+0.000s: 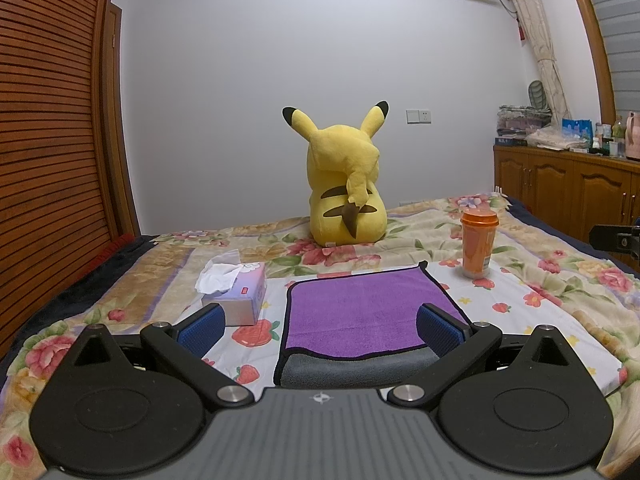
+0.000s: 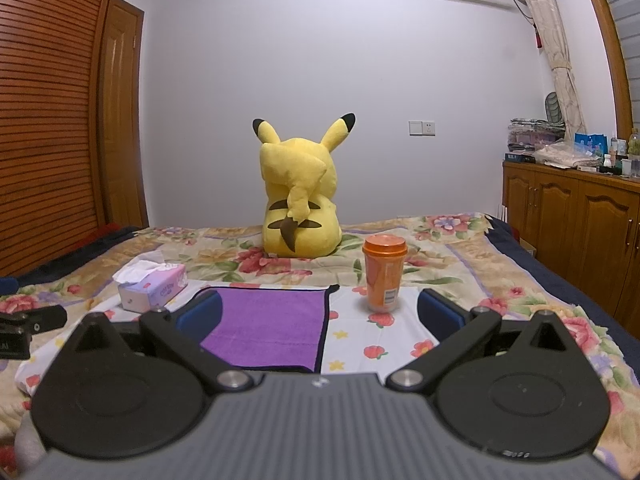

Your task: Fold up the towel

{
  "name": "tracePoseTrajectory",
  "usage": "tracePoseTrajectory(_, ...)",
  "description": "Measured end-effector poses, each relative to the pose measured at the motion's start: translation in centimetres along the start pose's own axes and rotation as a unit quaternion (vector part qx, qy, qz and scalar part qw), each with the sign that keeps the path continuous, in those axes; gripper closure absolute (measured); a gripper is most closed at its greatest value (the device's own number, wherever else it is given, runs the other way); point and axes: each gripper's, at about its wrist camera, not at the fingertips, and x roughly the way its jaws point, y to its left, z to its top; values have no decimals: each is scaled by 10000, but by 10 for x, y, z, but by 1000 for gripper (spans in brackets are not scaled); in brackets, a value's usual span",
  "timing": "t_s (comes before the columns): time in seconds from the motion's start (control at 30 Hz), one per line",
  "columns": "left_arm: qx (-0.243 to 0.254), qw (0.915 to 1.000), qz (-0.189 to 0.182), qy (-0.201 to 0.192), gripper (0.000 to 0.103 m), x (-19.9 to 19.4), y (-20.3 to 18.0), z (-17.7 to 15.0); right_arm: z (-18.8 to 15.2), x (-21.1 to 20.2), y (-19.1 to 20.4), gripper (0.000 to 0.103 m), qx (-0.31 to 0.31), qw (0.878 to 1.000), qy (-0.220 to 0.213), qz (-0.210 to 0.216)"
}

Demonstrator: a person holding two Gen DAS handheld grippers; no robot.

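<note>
Lies flat on the floral-sheeted bed [image 1: 520, 292], purple microfibre towel [image 1: 360, 308] with black trim, near edge folded showing grey underside, between tissue box [image 1: 240, 292] and orange lidded cup [image 1: 479, 244]. Spread wide, gripping nothing: left gripper [image 1: 320, 326], right gripper [image 2: 320, 314].

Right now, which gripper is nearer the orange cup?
Right. The right gripper has the cup just ahead between its fingers; the left gripper faces the towel, cup off right.

even soft indoor light | sharp focus | strong fisheye edge bending
</note>
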Motion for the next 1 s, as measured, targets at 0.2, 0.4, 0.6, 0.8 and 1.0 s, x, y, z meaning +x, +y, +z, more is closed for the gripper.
tracePoseTrajectory(0.2,3,10000,3,1,0,0,0,0,0,0,0,0,-6,10000,1,-2)
tracePoseTrajectory(0.4,6,10000,4,2,0,0,0,0,0,0,0,0,-5,10000,-2,1)
tracePoseTrajectory(0.6,18,10000,-5,52,0,1,1,-4,3,-1,-3,0,0,10000,1,1)
tracePoseTrajectory(0.8,58,9998,-52,204,0,5,3,-5,0,3,5,0,-53,10000,75,35)
tracePoseTrajectory(1.0,127,9992,-89,365,0,12,-2,-6,0,11,10,0,-135,9996,224,93)
